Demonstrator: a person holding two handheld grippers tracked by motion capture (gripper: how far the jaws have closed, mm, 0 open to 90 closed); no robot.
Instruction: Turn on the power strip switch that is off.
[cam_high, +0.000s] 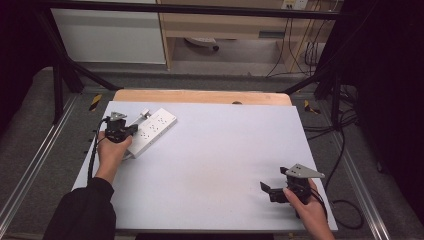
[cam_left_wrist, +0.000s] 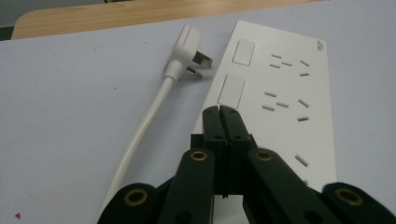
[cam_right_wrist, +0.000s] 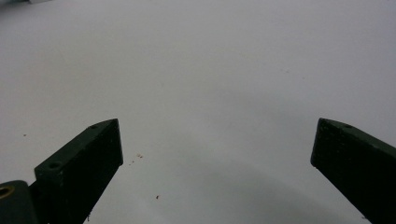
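Observation:
A white power strip lies flat at the far left of the white table mat. In the left gripper view the power strip shows its sockets and two square switches. Its white plug lies beside it with the prongs toward the strip, and the cable runs back along the mat. My left gripper is shut, its jaws pressed together with nothing between them, and its tips are over the strip's near edge. My right gripper stands open over bare mat near the front right.
A wooden table edge shows behind the mat. Black frame bars stand at the back corners. Metal rails run along both sides. Loose cables lie on the floor at the right.

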